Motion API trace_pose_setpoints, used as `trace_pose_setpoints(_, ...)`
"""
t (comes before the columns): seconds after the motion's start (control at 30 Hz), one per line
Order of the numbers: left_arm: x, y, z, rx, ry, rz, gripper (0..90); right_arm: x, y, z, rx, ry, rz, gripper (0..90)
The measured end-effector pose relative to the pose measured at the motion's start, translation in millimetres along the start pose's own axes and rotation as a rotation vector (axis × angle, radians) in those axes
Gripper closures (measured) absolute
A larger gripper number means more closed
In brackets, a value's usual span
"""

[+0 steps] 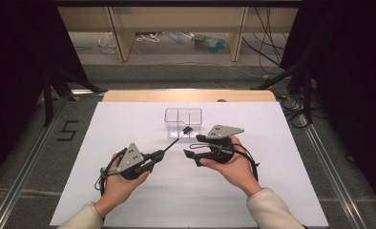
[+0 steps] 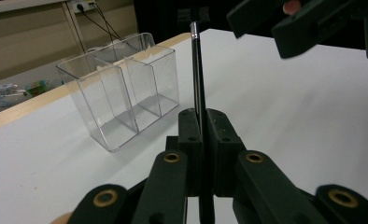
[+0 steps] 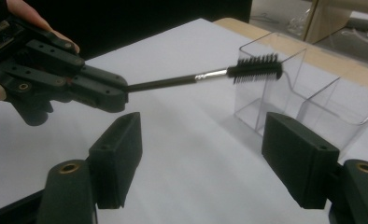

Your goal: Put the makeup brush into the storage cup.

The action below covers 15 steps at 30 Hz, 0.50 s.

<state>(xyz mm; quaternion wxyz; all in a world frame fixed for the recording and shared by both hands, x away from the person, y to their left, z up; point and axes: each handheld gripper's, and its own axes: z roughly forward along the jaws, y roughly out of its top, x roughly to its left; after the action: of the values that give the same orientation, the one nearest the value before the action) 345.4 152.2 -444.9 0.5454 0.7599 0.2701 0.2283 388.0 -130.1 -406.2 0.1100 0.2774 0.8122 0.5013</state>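
Observation:
A small brush with a thin black handle (image 2: 198,79) and black bristles (image 3: 257,67) is clamped in my left gripper (image 1: 160,155), which is shut on the handle's lower end. In the high view the brush head (image 1: 187,129) points up and right, just in front of a clear divided box (image 1: 183,117). My right gripper (image 1: 192,146) is held to the right of the brush, its jaws wide open and empty. In the right gripper view its pads (image 3: 119,158) stand apart below the brush, with the left gripper (image 3: 116,95) at upper left. The clear box (image 2: 121,88) is empty.
White paper (image 1: 129,200) covers the table, with a wooden edge (image 1: 186,95) at the far side. Black curtains flank both sides. Cables and clutter lie on the floor beyond the table.

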Motion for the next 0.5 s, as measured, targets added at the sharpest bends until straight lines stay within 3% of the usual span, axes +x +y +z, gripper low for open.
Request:
trace_pose_setpoints(0.3,-2.7,1.9,0.2,-0.039,0.006,-0.008,85.2,2.4,-5.3,7.4,-0.053,0.057,0.113,31.4)
trace_pose_setpoints(0.33,-1.9,2.9,-0.2,-0.044,0.013,0.019,85.1,2.7,-5.8,8.3,-0.054,0.059,0.114,31.6)
trace_pose_setpoints(0.5,-4.8,3.2,1.4,-0.054,0.009,0.019,85.2,5.4,-5.7,12.0,-0.064,0.067,0.118,32.0)
